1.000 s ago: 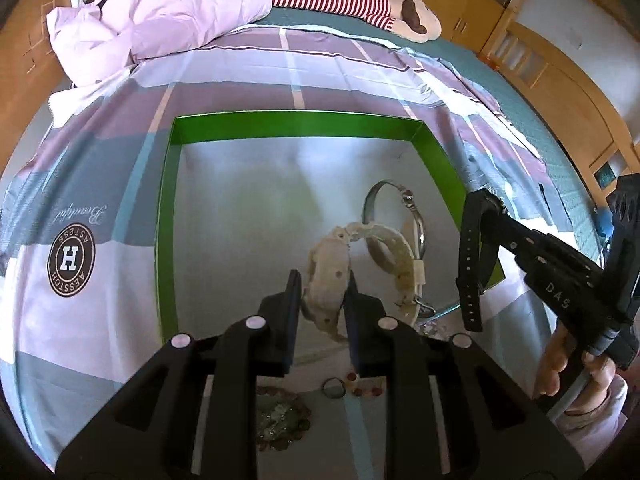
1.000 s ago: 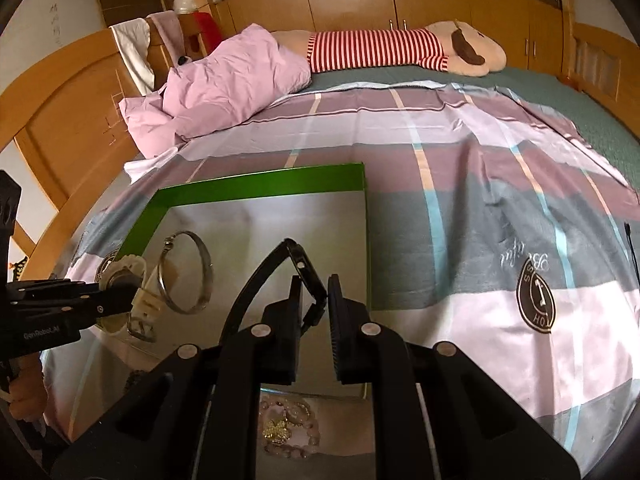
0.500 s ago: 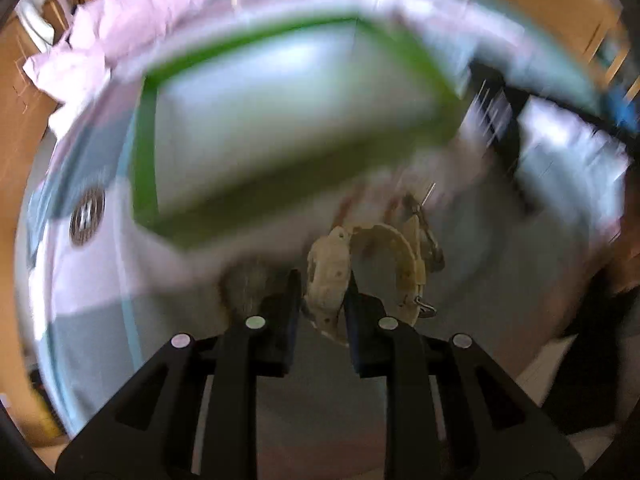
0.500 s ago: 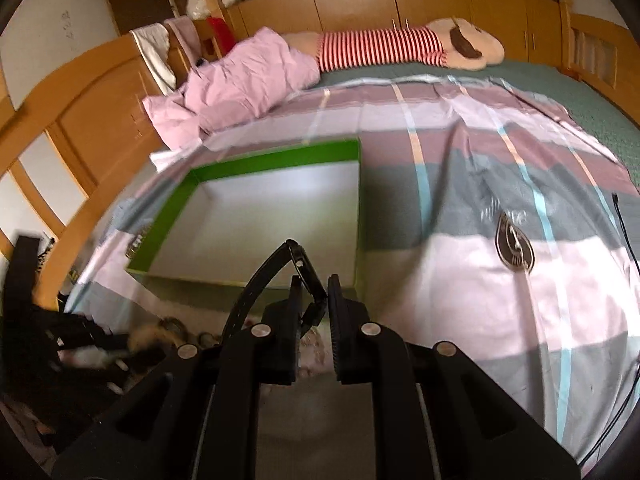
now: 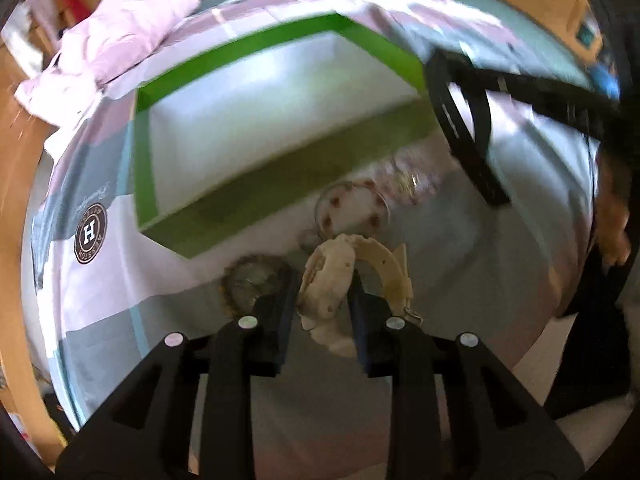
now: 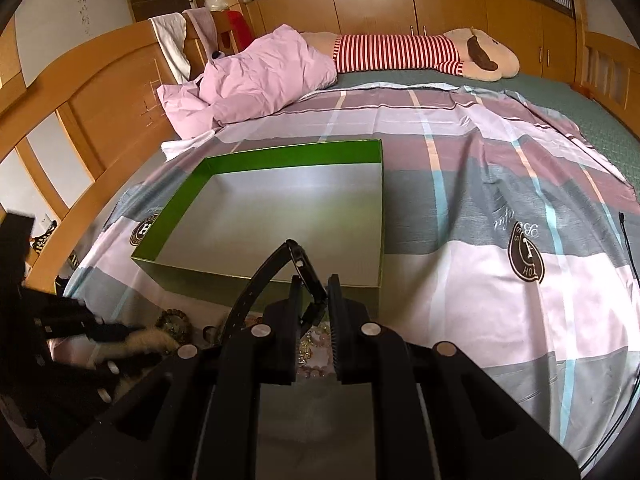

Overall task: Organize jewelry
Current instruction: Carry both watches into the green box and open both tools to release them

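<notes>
My left gripper (image 5: 320, 300) is shut on a cream-white watch strap (image 5: 332, 276), held over the bedspread in front of the green box (image 5: 280, 188). My right gripper (image 6: 314, 304) is shut on a black watch strap (image 6: 264, 280), held just before the green box's near wall (image 6: 256, 284). The black strap also shows at the right in the left wrist view (image 5: 460, 120). The box floor (image 6: 280, 208) looks bare. Loose jewelry lies before the box: a silver bangle (image 5: 352, 210), a bead bracelet (image 5: 252, 280) and pink beads (image 6: 316, 344).
The box sits on a striped plaid bedspread (image 6: 500, 280). A pink duvet (image 6: 260, 80) and a striped plush toy (image 6: 400, 52) lie at the back. A wooden bed frame (image 6: 100, 112) runs along the left. The left gripper (image 6: 80, 328) shows low left in the right wrist view.
Both grippers have pulled back from over the box to in front of its near wall, each still holding its strap. The bangle that showed over the box now lies outside it.
</notes>
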`<state>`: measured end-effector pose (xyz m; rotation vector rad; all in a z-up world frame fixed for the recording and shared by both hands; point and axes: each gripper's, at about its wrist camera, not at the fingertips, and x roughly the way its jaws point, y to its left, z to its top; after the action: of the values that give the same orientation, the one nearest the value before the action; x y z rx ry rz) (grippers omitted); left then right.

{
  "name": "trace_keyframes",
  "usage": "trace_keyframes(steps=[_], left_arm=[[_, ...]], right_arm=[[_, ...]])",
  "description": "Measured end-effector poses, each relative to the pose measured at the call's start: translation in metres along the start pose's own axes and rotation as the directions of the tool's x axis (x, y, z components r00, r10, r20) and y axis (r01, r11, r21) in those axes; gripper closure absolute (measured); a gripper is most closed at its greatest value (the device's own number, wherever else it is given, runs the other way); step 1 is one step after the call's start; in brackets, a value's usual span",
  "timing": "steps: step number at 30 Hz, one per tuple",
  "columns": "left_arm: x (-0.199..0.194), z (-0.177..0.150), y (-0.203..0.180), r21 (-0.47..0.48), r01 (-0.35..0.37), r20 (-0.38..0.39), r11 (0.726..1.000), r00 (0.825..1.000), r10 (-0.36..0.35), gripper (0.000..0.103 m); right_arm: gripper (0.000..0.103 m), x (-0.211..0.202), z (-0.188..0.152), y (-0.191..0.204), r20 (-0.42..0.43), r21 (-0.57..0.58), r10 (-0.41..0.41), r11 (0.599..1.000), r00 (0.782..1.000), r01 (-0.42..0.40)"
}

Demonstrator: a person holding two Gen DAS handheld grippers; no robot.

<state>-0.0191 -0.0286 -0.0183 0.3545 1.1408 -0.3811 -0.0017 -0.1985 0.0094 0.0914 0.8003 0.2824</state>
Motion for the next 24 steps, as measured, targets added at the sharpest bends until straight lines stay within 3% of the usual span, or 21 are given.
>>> trace_keyframes(steps=[4, 8, 11, 14, 18, 21, 22, 23, 24], left_arm=[[0.002, -0.002, 0.004, -0.017, -0.022, 0.000, 1.000, 1.000, 0.022, 0.077], [-0.027, 0.001, 0.016, -0.064, 0.045, 0.119, 0.997, 0.992, -0.037, 0.077], [-0.043, 0.016, 0.027, -0.076, 0.047, 0.187, 0.996, 0.982, -0.032, 0.077], [-0.059, 0.047, 0.050, -0.151, 0.081, 0.290, 0.985, 0.957, -0.035, 0.077], [-0.041, 0.078, 0.076, -0.233, 0.078, 0.313, 0.969, 0.950, -0.001, 0.077], [-0.010, 0.093, 0.094, -0.293, 0.081, 0.262, 0.953, 0.965, -0.002, 0.077], [0.001, 0.096, 0.099, -0.309, 0.082, 0.247, 0.947, 0.969, -0.003, 0.077], [0.010, 0.098, 0.102, -0.324, 0.079, 0.237, 0.943, 0.972, 0.000, 0.072], [0.017, 0.099, 0.107, -0.344, 0.069, 0.229, 0.936, 0.973, 0.012, 0.066]], right_arm=[[0.090, 0.001, -0.001, 0.001, -0.003, -0.005, 0.000, 1.000, 1.000, 0.000], [0.090, 0.001, 0.001, 0.003, 0.004, -0.016, -0.001, 1.000, 1.000, 0.001], [0.090, 0.001, 0.014, 0.007, 0.027, -0.027, -0.003, 1.000, 1.000, 0.004], [0.090, 0.012, 0.040, 0.011, 0.042, -0.046, -0.008, 0.999, 0.999, 0.010], [0.090, 0.045, 0.064, 0.003, 0.027, -0.027, -0.033, 0.999, 0.999, 0.034], [0.089, 0.067, 0.064, -0.004, 0.004, -0.006, -0.058, 0.998, 0.998, 0.058], [0.083, 0.073, 0.062, -0.007, -0.003, 0.006, -0.070, 0.997, 0.998, 0.070], [0.064, 0.076, 0.060, -0.010, -0.009, 0.015, -0.077, 0.997, 0.997, 0.077], [0.055, 0.077, 0.059, -0.012, -0.020, 0.027, -0.079, 0.996, 0.997, 0.080]])
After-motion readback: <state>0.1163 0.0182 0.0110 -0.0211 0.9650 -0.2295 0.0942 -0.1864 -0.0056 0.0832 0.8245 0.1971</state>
